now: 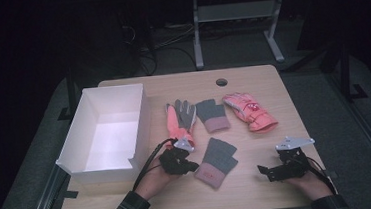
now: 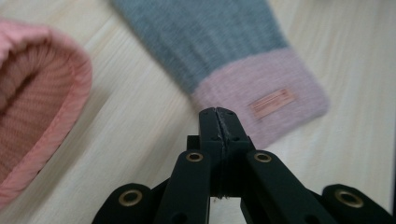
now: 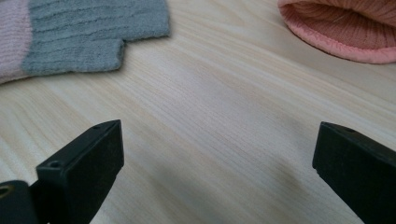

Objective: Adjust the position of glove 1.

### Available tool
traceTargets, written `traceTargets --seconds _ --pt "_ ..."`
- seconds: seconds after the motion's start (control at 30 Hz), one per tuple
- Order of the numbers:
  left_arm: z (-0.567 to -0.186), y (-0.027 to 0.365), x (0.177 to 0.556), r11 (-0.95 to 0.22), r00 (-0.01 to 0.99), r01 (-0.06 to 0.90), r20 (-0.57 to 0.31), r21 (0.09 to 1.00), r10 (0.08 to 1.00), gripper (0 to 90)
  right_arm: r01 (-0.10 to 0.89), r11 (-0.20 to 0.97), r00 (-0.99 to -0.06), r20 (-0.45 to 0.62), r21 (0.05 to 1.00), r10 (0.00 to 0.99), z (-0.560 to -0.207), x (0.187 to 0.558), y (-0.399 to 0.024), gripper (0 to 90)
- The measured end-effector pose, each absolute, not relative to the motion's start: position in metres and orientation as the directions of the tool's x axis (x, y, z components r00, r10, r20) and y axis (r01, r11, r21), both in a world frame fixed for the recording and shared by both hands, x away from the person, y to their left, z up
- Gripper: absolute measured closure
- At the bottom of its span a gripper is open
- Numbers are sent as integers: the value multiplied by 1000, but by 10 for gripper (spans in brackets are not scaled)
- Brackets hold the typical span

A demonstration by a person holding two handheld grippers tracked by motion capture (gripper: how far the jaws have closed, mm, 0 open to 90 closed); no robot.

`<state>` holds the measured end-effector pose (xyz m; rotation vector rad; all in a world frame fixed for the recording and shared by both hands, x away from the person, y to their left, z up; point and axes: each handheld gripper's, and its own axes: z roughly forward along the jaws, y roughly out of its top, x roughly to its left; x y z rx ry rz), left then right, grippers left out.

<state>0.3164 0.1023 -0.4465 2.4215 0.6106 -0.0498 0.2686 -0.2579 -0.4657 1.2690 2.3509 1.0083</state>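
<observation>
Cuff of the near grey fingerless mitten lay just beyond the left gripper, jaws together and empty, near the table's front edge; right gripper gaped, farther off.

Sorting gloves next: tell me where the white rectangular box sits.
In the high view, the white rectangular box sits on the wooden table's left side, open-topped, just left of the coral-and-grey work glove and the left tool.

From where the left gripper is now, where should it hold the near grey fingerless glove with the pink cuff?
Probably at the pink cuff, coming from the person's side. The near grey glove lies flat with the cuff toward the table's near edge, close to the shut left gripper. The jaws must open first.
</observation>
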Motion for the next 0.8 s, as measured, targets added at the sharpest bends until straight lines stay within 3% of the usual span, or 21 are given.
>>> traceTargets --seconds 0.8 --pt "-454 44 296 -737 940 341 -214 583 266 896 614 369 -569 67 698 820 -465 270 -260 18"
